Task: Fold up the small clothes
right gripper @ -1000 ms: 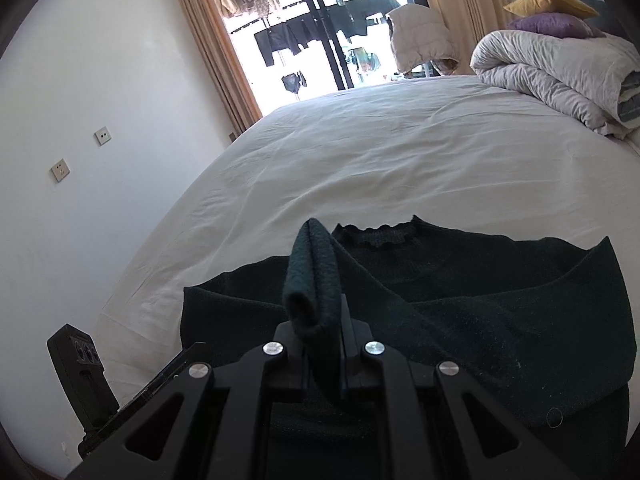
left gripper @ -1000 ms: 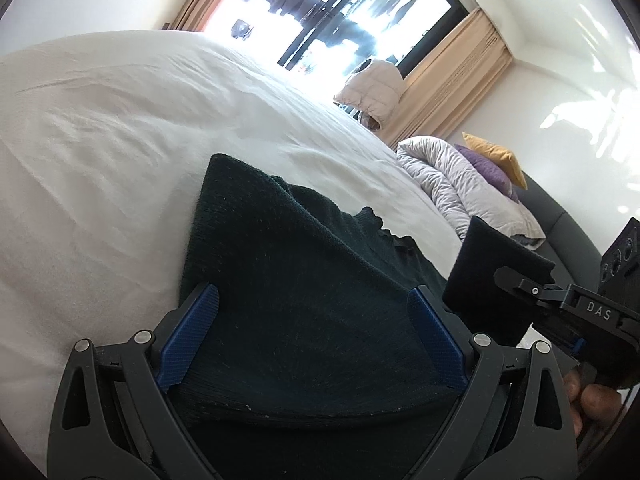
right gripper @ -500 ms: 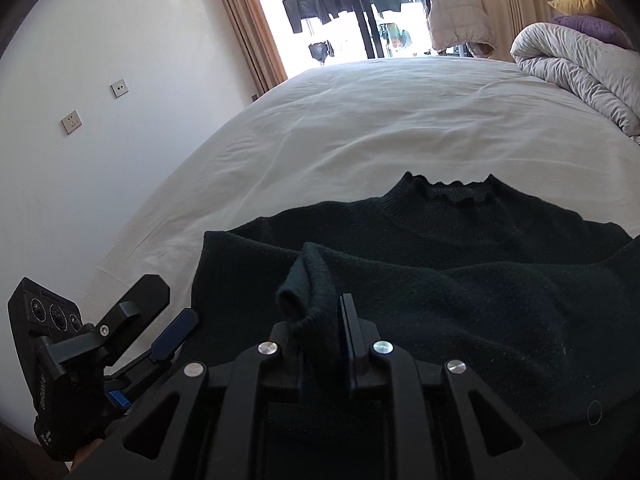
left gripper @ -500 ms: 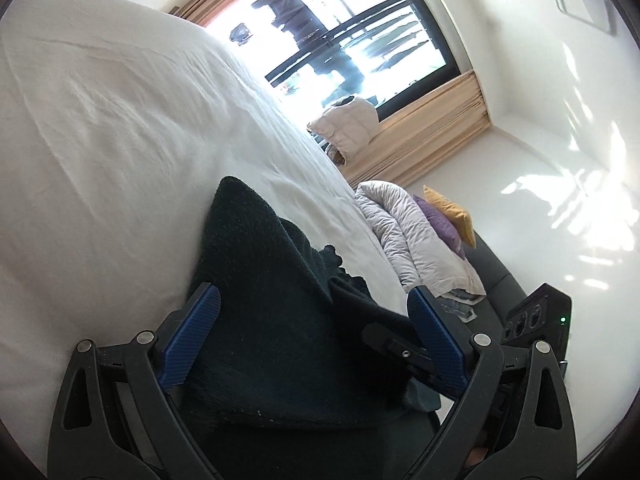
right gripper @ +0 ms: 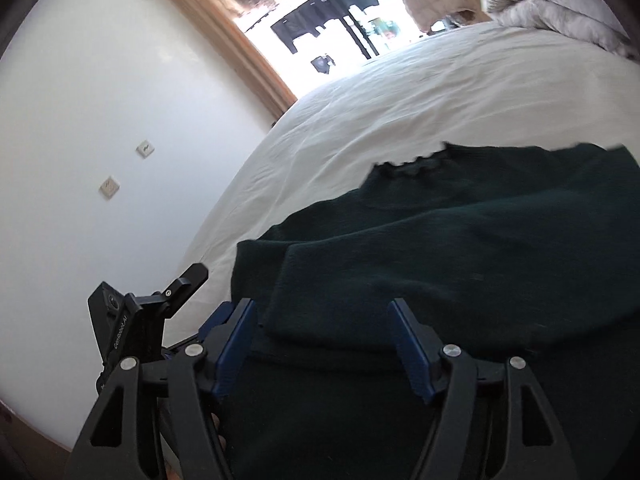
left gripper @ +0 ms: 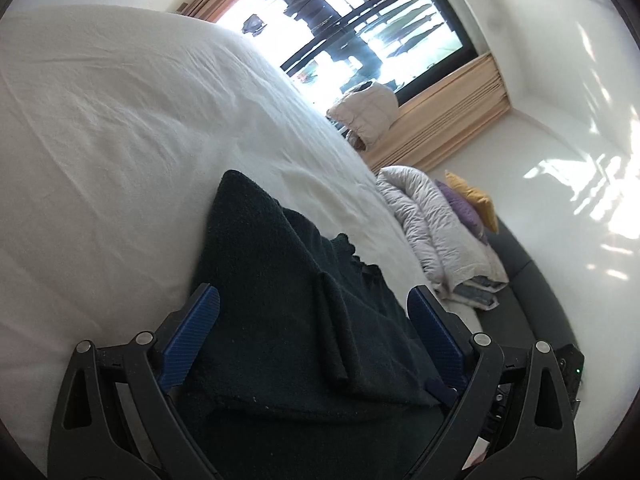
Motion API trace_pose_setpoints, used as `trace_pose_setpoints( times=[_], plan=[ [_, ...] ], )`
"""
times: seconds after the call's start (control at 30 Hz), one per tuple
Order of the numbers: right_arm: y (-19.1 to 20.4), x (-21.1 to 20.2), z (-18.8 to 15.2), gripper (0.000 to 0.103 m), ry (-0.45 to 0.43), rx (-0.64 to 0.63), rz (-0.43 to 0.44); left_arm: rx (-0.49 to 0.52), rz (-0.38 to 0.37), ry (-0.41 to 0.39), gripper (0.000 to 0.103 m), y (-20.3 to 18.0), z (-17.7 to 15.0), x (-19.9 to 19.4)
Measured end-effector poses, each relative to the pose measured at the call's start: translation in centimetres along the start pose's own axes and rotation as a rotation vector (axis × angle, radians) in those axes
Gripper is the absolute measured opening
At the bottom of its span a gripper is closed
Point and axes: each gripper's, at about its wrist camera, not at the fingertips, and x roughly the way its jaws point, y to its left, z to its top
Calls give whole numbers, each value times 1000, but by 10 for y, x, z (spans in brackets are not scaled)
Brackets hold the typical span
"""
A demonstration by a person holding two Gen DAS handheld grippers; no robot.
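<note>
A dark green knit sweater [left gripper: 260, 240] lies flat on the white bed [left gripper: 120, 140], its frilled collar [right gripper: 416, 160] toward the window. One sleeve [right gripper: 320, 280] lies folded across the body. My right gripper [right gripper: 322, 320] hovers just over that sleeve end; its jaws are opening and the blue pads stand clear of the cloth on both sides. My left gripper [left gripper: 316, 312] is open above the sweater's near edge with nothing pinched. In the right wrist view the left gripper [right gripper: 140, 320] shows at the lower left, beside the sweater.
A rolled grey duvet [left gripper: 432, 220] with purple and yellow pillows [left gripper: 468, 200] sits at the head of the bed. A pale jacket [left gripper: 368, 112] hangs by the bright window [left gripper: 360, 20]. A white wall with sockets [right gripper: 108, 188] borders the bed's left side.
The right gripper, earlier shut on the lifted sleeve, carried it across the sweater toward the left gripper, lowered it and let go. The left gripper stayed in place, rolling slightly.
</note>
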Motion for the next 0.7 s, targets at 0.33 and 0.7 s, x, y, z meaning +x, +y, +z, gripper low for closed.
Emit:
trace_pose_setpoints(
  times=[0.33,0.7],
  plan=[
    [-186,-121,-17,69,-218,635,16,403,206,92,96,-108,-38,34],
    [-206,-76,6,68,-238,738,179,522,403,266,96,-93,-74,71]
  ],
)
